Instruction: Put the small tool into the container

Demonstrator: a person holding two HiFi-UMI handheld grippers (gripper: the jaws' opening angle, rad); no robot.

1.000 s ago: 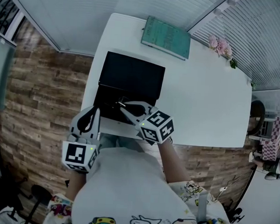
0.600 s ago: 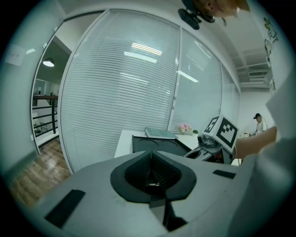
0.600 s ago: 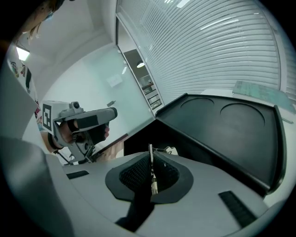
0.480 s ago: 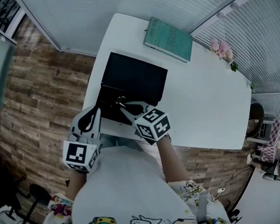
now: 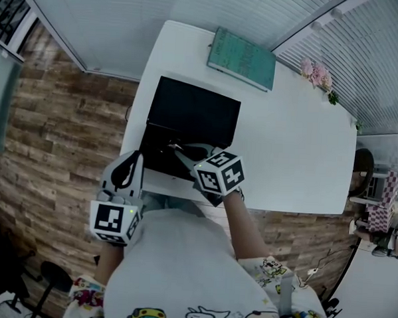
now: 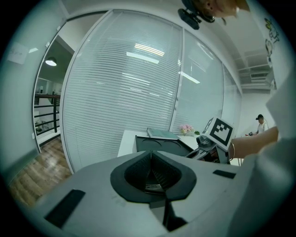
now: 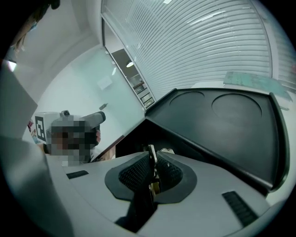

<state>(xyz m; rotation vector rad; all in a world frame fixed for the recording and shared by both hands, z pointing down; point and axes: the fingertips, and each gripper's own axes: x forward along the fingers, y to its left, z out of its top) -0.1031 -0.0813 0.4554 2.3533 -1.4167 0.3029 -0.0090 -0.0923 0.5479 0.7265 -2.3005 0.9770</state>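
A wood floor (image 5: 60,134) lies left of the white table (image 5: 299,153). The left gripper (image 5: 136,157), jaws together and empty, sits at the near edge. The right gripper (image 5: 175,148), jaws clamped on the small tool (image 7: 151,152), is over the open black container (image 5: 195,111). A book (image 5: 242,57) and flowers (image 5: 315,69) lie at the far edge.

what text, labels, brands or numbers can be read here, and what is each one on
No text reads clearly in any view.
teal book: faint print on the cover, too blurred to read.
marker cubes: black-and-white square patterns only, no letters or numbers.
shirt: cartoon drawings near the hem, no legible words.
black container: no label or brand visible.
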